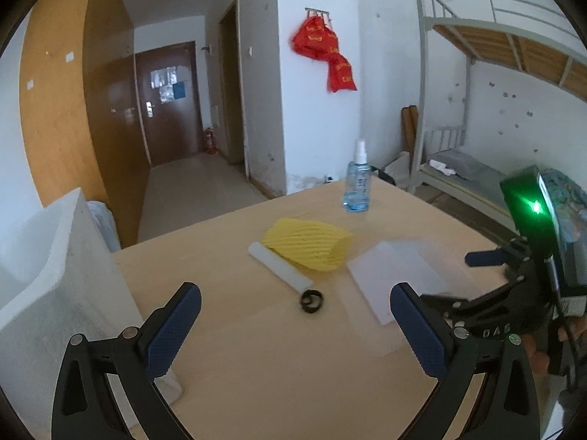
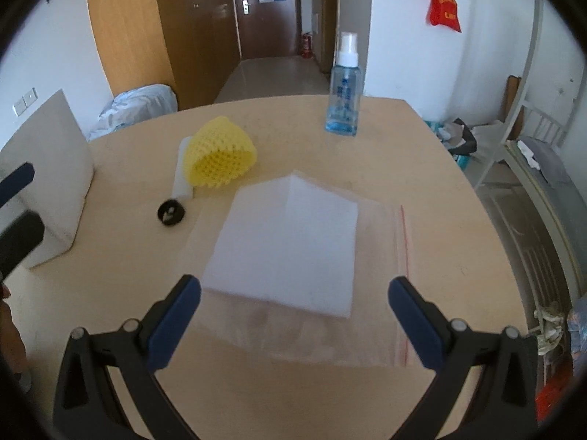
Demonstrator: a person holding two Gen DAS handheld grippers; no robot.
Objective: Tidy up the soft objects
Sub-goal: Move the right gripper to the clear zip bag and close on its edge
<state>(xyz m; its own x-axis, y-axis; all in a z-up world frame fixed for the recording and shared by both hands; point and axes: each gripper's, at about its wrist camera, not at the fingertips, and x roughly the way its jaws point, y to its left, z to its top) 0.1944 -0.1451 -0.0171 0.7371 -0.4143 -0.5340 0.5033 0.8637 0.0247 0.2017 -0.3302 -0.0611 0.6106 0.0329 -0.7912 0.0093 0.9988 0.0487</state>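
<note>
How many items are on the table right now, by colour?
Yellow: 1, foam net sleeve
White: 3, foam sheet, foam strip, foam block
Clear: 2, zip bag, spray bottle
Black: 1, ring
Total: 7

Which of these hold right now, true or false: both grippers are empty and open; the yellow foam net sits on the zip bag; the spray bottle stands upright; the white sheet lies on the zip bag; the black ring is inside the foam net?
1. Both grippers are empty and open. True: the left gripper and right gripper each show spread jaws with nothing between them.
2. The yellow foam net sits on the zip bag. False: it lies on the table, apart from the bag.
3. The spray bottle stands upright. True.
4. The white sheet lies on the zip bag. True.
5. The black ring is inside the foam net. False: it lies on the table by the end of the white foam strip.
</note>
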